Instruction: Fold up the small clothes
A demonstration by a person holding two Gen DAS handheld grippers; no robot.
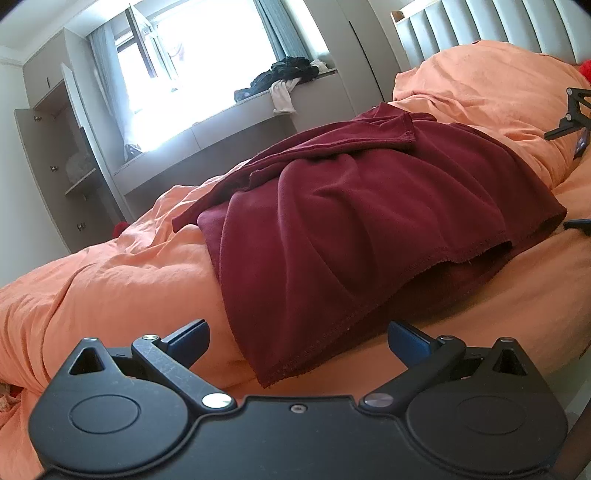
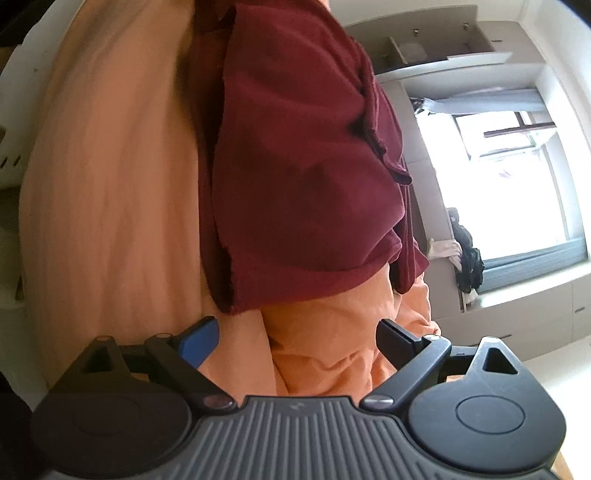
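A dark red garment (image 1: 351,206) lies partly folded on the orange bedding (image 1: 110,288), one sleeve laid across its top. My left gripper (image 1: 297,343) is open just short of the near hem corner, its pads touching nothing. In the right wrist view, which is rolled sideways, the same garment (image 2: 303,166) fills the upper middle. My right gripper (image 2: 297,339) stands wide open below the garment's edge, with only orange bedding (image 2: 325,354) between its fingers. A black finger (image 1: 578,224) of that gripper shows at the right edge of the left wrist view, beside the garment.
An orange pillow (image 1: 498,85) and a padded headboard (image 1: 480,26) lie beyond the garment. A window bench (image 1: 236,122) carries a pile of dark and white clothes (image 1: 288,77). An open wardrobe (image 1: 62,166) stands at the left. A white basket (image 2: 7,155) edges the bed.
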